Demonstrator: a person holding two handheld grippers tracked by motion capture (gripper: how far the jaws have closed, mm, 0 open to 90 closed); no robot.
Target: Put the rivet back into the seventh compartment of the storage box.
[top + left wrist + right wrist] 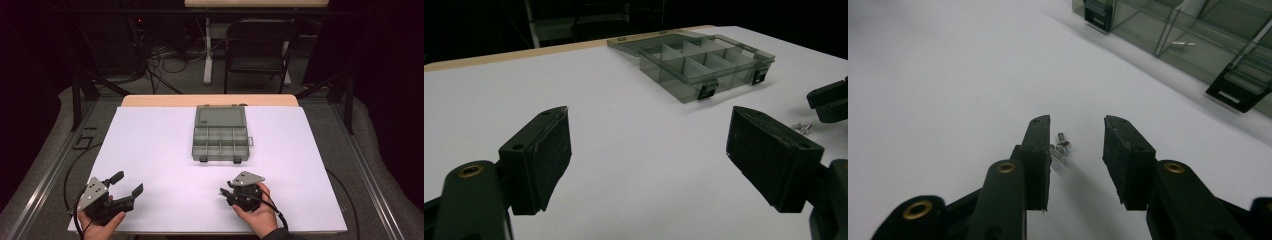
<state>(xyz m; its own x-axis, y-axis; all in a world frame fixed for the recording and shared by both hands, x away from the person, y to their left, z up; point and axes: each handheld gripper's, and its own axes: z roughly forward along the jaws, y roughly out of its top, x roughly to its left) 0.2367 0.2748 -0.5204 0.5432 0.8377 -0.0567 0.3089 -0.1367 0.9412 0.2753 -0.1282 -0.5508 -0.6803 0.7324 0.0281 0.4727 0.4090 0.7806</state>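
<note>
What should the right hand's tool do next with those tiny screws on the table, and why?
Probably close a little more on the screws. The right gripper sits low over the table with the screws between its fingers, close by one but not yet pinched.

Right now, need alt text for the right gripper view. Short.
The right gripper hangs low over a white table, its two black jaws partly open around a few small silver screws lying on the surface, close to one jaw. At upper right stands a clear grey compartment box with black latches, one small metal part inside.
</note>
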